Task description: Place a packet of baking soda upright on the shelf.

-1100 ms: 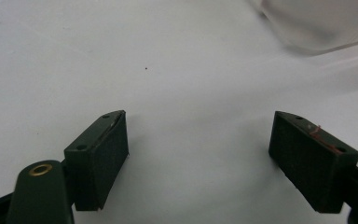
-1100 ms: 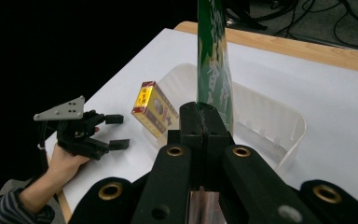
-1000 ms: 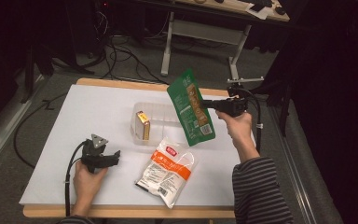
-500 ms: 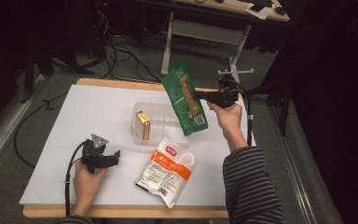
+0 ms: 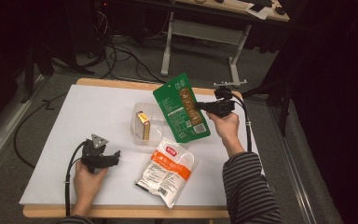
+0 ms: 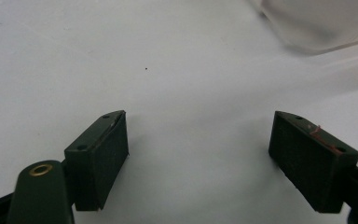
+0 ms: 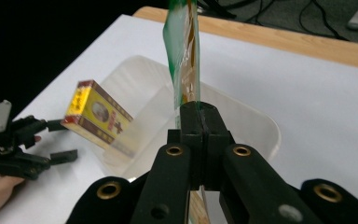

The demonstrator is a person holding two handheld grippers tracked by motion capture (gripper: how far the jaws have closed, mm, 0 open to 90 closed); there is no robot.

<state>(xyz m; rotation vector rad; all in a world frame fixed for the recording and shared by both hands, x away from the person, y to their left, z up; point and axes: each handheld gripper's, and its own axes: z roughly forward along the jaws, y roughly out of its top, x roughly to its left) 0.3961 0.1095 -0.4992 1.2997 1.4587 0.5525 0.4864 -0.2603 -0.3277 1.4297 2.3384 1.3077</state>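
My right gripper (image 5: 199, 106) (image 7: 199, 109) is shut on a green snack pouch (image 5: 182, 108) (image 7: 184, 51), which hangs in the air over the right side of a clear plastic tub (image 5: 139, 133) (image 7: 261, 126). A yellow and red box (image 5: 143, 125) (image 7: 98, 115) leans inside the tub at its left. In front of the tub a white and orange bag (image 5: 166, 170) lies flat on the white table cover (image 5: 74, 116). Near the front left my left gripper (image 5: 115, 156) (image 6: 198, 161) rests open on the cover, nothing between its pads (image 6: 103, 156).
The table's wooden edge (image 5: 112, 84) runs along the back. Beyond it stand a desk frame (image 5: 172, 42) and floor cables (image 5: 121, 51). A corner of the tub (image 6: 317, 23) shows at the top right of the left gripper view.
My right hand has lowered the green pouch and swung it back rightward above the tub. The left hand has stayed in place.
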